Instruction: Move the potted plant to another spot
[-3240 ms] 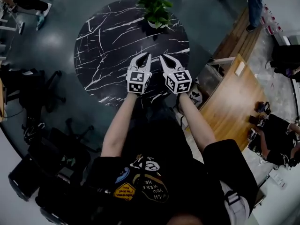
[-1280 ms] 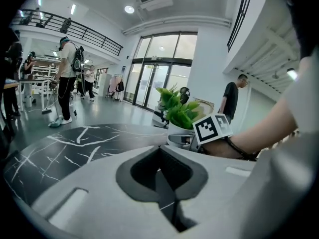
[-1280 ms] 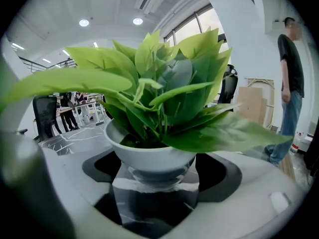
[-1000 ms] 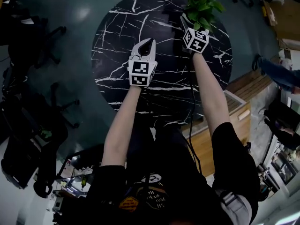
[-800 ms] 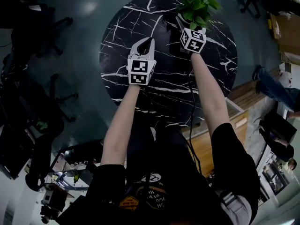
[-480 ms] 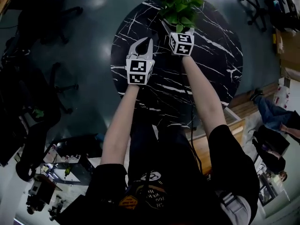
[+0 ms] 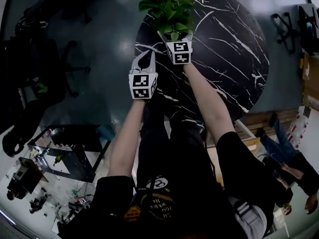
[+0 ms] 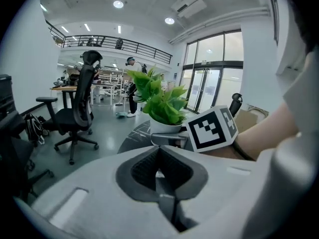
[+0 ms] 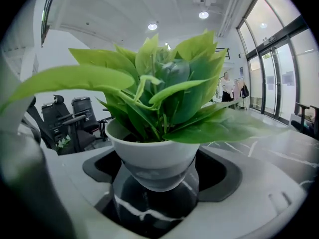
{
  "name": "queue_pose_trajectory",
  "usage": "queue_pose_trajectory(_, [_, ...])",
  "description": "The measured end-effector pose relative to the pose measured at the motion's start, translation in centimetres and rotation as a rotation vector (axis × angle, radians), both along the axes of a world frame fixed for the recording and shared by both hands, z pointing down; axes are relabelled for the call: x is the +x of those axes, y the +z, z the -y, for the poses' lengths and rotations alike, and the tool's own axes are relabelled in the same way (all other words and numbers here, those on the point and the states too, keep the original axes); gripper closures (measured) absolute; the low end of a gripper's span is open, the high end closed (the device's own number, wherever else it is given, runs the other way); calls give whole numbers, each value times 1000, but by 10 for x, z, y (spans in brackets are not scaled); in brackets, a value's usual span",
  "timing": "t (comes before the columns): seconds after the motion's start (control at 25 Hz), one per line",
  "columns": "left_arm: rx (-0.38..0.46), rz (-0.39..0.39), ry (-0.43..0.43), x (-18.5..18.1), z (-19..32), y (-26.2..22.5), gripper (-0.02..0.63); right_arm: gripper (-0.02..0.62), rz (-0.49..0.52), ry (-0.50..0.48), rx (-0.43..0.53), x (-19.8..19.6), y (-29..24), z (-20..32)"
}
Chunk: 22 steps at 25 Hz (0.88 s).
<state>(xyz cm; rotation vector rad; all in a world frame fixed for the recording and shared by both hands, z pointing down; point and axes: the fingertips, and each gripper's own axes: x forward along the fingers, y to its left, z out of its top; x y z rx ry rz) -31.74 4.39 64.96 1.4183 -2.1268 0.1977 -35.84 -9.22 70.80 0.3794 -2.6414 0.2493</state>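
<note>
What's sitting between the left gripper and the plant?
Only the right gripper, whose near jaw is clamped on the plant's pot, and a bare stretch of marble table. The left gripper view shows this.

The potted plant (image 7: 167, 9) is a bushy cluster of broad, bright green leaves (image 9: 174, 93) in a small white pot (image 9: 153, 156) with a rounded bowl that tapers downward. It stands upright, the pot clasped on both sides between the jaws of the right hand-held gripper (image 7: 168, 36). In the head view it is at the rim of the round black, white-veined worktop (image 7: 224, 49), at about ten o'clock on the disc. The foliage reaches out past the edge. Whether its base touches the worktop cannot be told.
</note>
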Motion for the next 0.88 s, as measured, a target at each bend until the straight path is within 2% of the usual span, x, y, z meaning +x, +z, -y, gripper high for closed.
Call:
queue_pose_trajectory(0.2, [-17, -4, -75, 11, -66, -8, 601, 124, -6, -62, -6, 18, -5, -65])
queue_pose_trajectory(0.4, [-42, 15, -34, 20, -104, -10, 601, 124, -8, -76, -7, 57, -5, -132])
queue_pose_trajectory(0.6, [-103, -14, 106, 57, -147, 13, 601, 124, -17, -5, -6, 108, -6, -194])
queue_pose_trajectory(0.76, [-103, -45, 234, 94, -165, 24, 601, 124, -15, 95, 0, 154, -8, -224])
queue_pose_trajectory(0.88, [-97, -44, 335, 121, -161, 27, 601, 124, -39, 182, -4, 192, -7, -234])
